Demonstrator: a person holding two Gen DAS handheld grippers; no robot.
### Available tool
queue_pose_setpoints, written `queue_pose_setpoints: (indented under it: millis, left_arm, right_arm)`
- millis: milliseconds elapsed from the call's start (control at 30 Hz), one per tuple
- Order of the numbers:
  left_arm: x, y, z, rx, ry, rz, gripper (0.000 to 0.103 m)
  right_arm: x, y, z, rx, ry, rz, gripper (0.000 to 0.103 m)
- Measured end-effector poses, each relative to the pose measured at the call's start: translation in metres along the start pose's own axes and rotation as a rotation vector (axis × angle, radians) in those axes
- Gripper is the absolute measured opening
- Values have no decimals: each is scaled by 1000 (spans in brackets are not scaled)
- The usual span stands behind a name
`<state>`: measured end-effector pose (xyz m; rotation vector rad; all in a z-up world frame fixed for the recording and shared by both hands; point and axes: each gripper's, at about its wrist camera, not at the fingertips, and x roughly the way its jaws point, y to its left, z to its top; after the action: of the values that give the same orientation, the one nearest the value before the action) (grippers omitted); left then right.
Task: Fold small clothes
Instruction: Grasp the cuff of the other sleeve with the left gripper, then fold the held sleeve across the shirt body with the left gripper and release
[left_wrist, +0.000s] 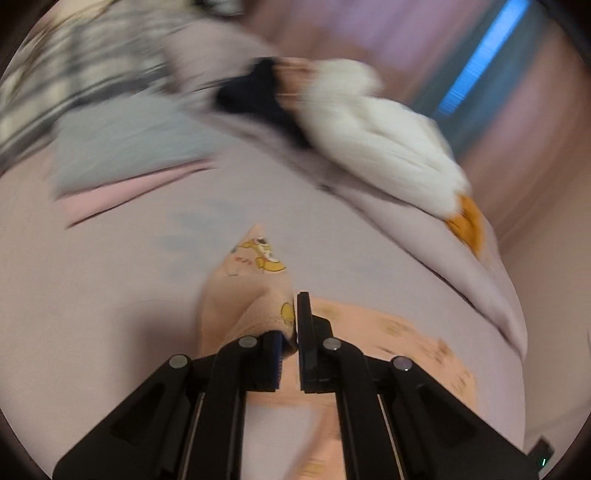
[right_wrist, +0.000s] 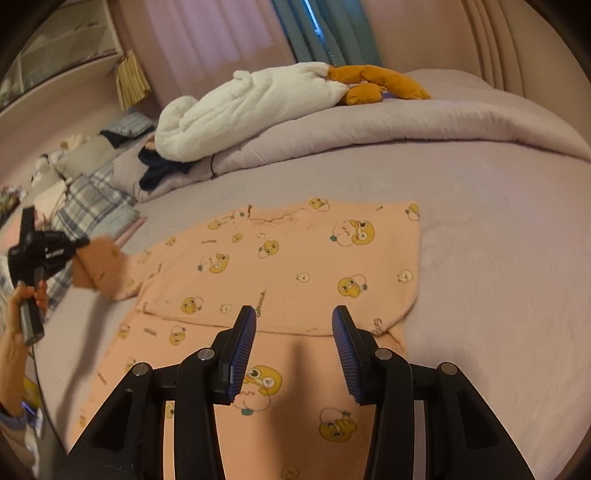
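Peach pyjama top (right_wrist: 295, 258) with yellow cartoon faces lies spread on the lilac bed (right_wrist: 498, 258), partly over matching peach fabric nearer the camera. Left gripper (left_wrist: 291, 325) has its fingers pressed together, pinching the sleeve (right_wrist: 99, 269) and holding it raised off the bed at the garment's left side. Right gripper (right_wrist: 293, 347) hovers over the lower hem, fingers spread and holding nothing. A white plush toy (right_wrist: 251, 110) rests on the folded duvet (right_wrist: 406, 129) behind.

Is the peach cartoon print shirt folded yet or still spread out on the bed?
Partly folded: the peach cartoon-print shirt lies mostly flat, one side doubled over, while the left gripper pinches its sleeve.
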<state>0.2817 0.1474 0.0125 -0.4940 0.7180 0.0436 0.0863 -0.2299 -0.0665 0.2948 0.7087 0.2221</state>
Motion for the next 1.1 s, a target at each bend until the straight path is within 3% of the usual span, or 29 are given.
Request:
queue_pose_setpoints:
  millis: [167,367,433,467,500,567,667,767,933,1100]
  left_arm:
    - [24,-111,-44,189,81,-113,3]
    - [73,-198,-119,365,207,-128,5]
    - [97,-219,-141,456,269,-98,14]
    - [106,-223,-148,483,297,-86,26]
    - [115,-229,-156,511,340,-75,53]
    - [116,-231,-168,536,379,-95,81]
    - [105,-228,-178,609,411,-158,86]
    - [75,-208,-191,662,376,-173,89]
    - [49,-154,-192,613,357,-143,91]
    - [22,-99,-192,522,352,-108,91]
  right_arm:
    - [-13,-7,-6,34,-18,30,45]
    - [-27,-28,-12,122,-48,47,45]
    - [-29,-36,-14,146,-44,39,45]
    - [-31,-40,-15,161,-42,35,45]
    - [-33,-44,-16,174,-43,35,45]
    - [-37,-50,-17,190,-47,33,45]
    - [-40,-54,-18,215,-51,44,45]
    - [-36,-52,-16,234,-43,78,45]
    - [-15,-31,-12,207,16,141,46]
    - [10,20,-2,42,73,155,46]
